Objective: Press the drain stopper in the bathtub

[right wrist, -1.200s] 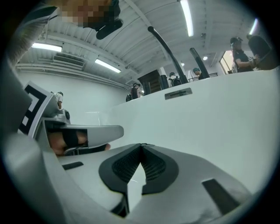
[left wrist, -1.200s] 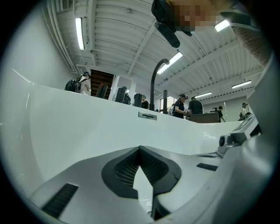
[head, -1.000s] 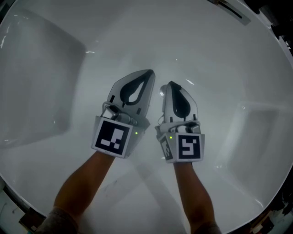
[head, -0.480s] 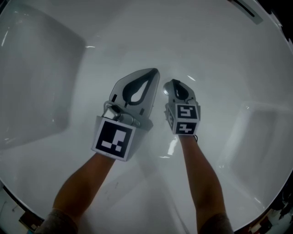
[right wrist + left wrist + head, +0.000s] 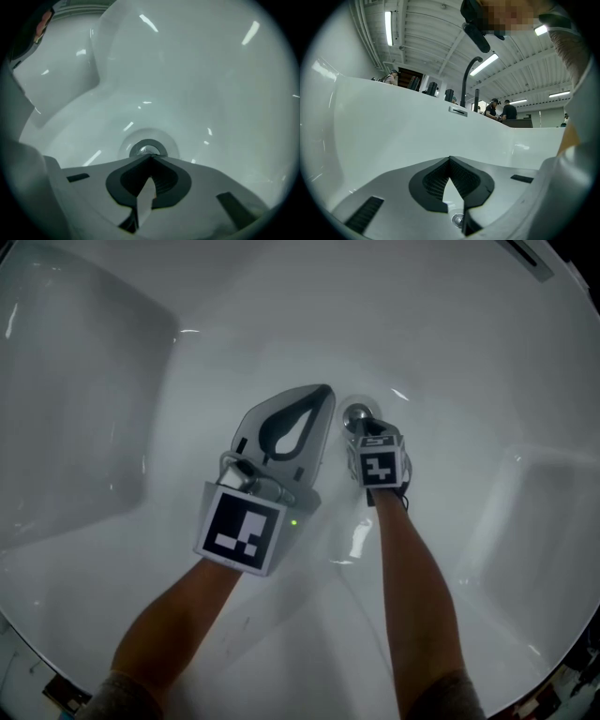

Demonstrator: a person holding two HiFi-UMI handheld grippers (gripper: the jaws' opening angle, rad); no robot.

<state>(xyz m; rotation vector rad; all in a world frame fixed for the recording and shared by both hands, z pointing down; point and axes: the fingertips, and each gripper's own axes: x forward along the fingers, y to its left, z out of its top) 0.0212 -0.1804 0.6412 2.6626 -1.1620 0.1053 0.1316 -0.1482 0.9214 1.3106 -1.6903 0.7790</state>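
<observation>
The right gripper (image 5: pixel 362 427) and the left gripper (image 5: pixel 322 399) both have their jaws pressed together, holding nothing. Around them is the glossy white bathtub (image 5: pixel 141 381), with a black faucet (image 5: pixel 467 79) and ceiling strip lights (image 5: pixel 388 28) beyond its rim. The chrome drain stopper (image 5: pixel 148 149) sits at the right gripper's tips, just right of the left gripper.

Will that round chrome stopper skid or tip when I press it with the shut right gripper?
The round chrome drain stopper looks rigid and set into the white bathtub, so it should sink straight, not tip. Its shiny metal may be slippery; the right gripper, jaws shut, points at its near edge.
</observation>
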